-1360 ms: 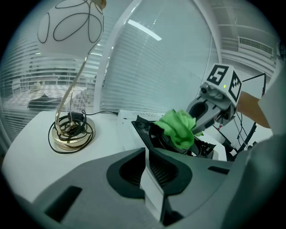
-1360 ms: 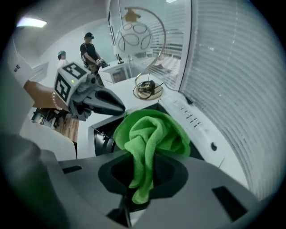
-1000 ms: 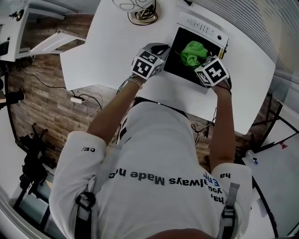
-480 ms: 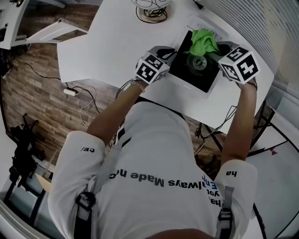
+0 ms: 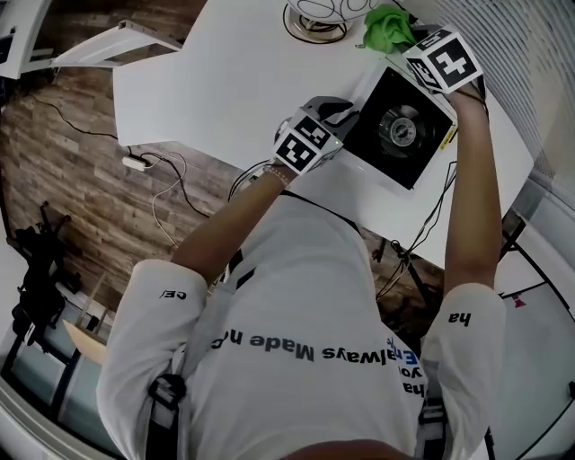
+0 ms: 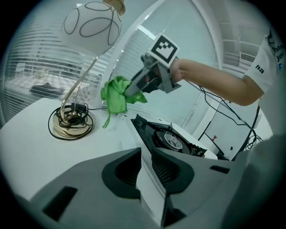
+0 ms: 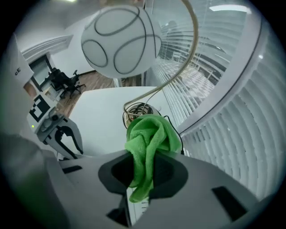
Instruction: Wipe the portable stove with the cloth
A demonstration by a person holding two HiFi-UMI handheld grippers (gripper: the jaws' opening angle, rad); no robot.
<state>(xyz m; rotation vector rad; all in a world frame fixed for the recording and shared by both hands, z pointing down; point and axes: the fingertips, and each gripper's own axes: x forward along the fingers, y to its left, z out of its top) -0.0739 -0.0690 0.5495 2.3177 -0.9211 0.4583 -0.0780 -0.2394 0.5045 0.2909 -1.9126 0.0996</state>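
Nearest me, the left gripper (image 5: 340, 117) stays clenched on the white rim at 9 o'clock of the one square portable stove (image 5: 406, 135), whose glossy black top and round burner are now bare. A moment ago the cloth lay on that top. Now the right gripper (image 5: 409, 40) has carried the single fluffy green cloth (image 5: 386, 25), pinched in a bunch between its jaws, past the stove's 12 o'clock edge, beside the one lamp (image 5: 314, 22), a white globe on a coiled brass-coloured base on the white table (image 5: 225, 81).
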